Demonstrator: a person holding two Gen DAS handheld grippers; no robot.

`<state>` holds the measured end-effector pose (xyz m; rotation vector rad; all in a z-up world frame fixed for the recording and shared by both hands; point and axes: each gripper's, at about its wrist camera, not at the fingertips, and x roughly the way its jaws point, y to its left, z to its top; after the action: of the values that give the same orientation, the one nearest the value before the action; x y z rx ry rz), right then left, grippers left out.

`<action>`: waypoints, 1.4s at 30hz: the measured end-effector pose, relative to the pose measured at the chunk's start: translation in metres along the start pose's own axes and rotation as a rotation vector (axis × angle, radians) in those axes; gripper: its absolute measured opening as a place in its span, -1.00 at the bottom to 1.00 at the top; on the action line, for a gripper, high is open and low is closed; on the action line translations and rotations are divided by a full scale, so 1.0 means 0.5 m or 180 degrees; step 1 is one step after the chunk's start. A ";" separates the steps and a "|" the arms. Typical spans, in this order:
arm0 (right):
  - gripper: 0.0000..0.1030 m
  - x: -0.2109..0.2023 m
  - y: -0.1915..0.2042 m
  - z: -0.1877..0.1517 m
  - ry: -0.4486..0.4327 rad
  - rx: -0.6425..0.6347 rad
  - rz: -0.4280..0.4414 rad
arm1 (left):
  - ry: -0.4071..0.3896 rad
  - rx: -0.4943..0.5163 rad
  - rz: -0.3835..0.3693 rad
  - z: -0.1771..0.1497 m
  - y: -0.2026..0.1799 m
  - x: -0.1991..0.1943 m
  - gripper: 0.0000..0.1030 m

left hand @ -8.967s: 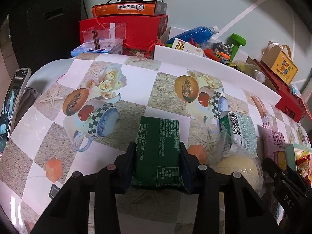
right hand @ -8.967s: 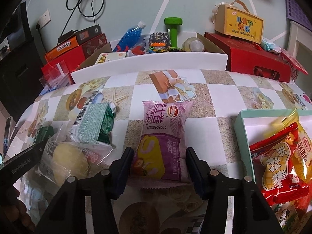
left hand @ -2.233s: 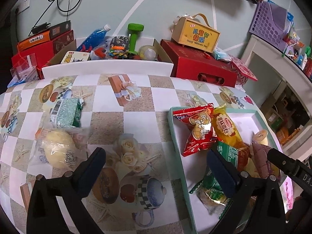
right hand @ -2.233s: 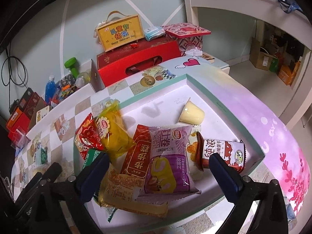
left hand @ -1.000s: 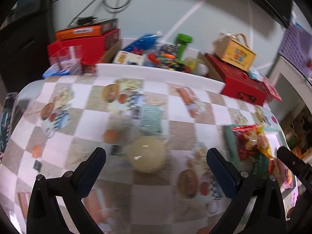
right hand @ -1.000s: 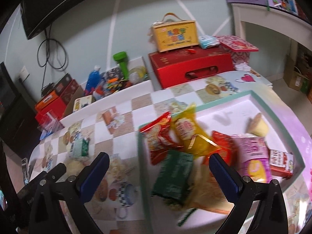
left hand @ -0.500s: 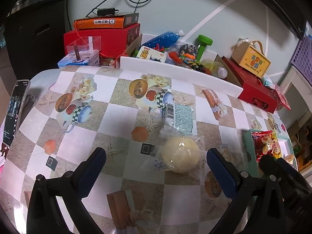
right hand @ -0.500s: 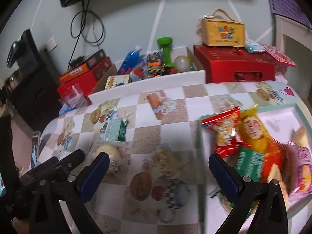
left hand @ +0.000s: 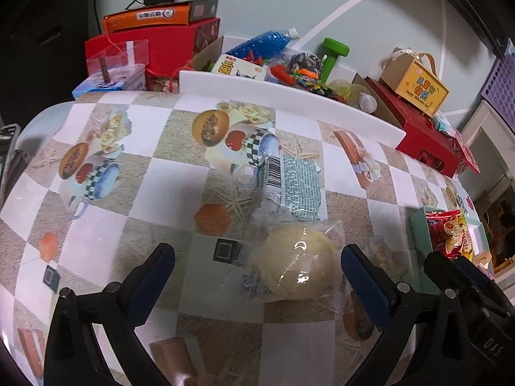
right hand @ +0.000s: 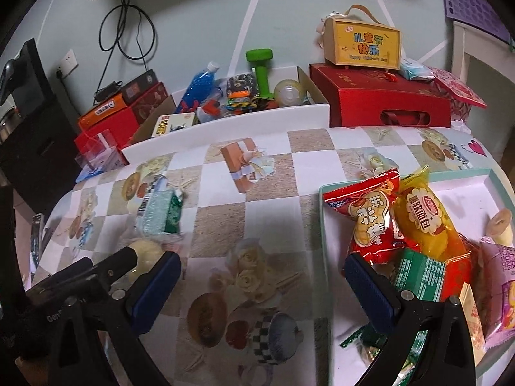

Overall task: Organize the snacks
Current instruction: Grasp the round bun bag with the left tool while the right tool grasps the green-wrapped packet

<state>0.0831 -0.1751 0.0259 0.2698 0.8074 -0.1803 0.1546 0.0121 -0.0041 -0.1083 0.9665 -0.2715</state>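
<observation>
So, done: red bag (right hand: 370, 218), yellow bag (right hand: 425, 222) and more already in the tray (right hand: 322, 225), right of frame
left: bun (left hand: 297, 267), teal packet (left hand: 294, 186) mid-surface (left hand: 167, 180)
left claw (left hand: 257, 268): spread, empty; framing the bun
right claw (right hand: 262, 276): spread, empty

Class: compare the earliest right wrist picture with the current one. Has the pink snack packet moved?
Yes. The pink packet lay on the tablecloth left of the tray; now it lies inside the tray at its right side, beside other snacks.
</observation>
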 end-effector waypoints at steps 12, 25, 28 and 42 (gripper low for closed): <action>1.00 0.008 -0.020 0.013 -0.0037 0.0041 -0.0104 | 0.0140 0.0130 -0.0095 -0.006 -0.038 0.056 0.99; 1.00 0.015 -0.008 0.009 -0.0003 -0.0041 -0.0166 | 0.0126 0.0072 -0.0358 -0.008 -0.025 0.050 0.33; 1.00 0.016 -0.002 0.008 0.0007 -0.0077 -0.0183 | 0.0135 0.0086 -0.0380 -0.008 -0.022 0.047 0.25; 1.00 0.017 0.044 0.005 -0.0003 -0.0295 -0.0258 | -0.0132 -0.0077 -0.0483 0.010 0.022 -0.015 0.22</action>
<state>0.0966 -0.1557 0.0250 0.1498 0.8239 -0.2186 0.1568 0.0245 0.0026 -0.2091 0.9219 -0.3957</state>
